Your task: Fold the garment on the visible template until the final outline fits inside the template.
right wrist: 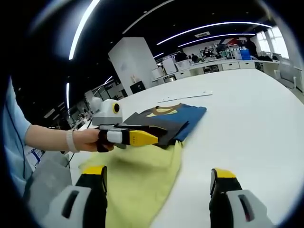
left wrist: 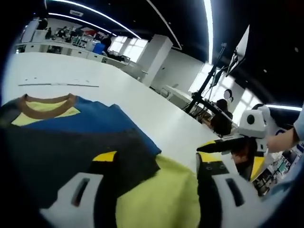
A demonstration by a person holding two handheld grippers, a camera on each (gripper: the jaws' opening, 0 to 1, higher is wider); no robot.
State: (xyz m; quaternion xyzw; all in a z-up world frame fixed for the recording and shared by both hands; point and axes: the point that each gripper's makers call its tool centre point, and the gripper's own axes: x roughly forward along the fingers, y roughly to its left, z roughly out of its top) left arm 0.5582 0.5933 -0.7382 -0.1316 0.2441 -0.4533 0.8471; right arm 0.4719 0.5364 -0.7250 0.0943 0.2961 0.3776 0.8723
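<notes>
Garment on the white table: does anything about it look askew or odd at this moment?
Nothing damaged. The garment lies partly folded and uneven: its yellow lower part spreads toward the camera, skewed from the blue-and-dark upper part. The left gripper hovers over the dark part; the right gripper is open above the table.

I see a T-shirt [left wrist: 95, 137] in blue, dark grey and yellow-green lying flat on a white table [right wrist: 247, 123]. Its brown-ribbed collar [left wrist: 47, 100] points away from me. The yellow-green part lies nearest me.
</notes>
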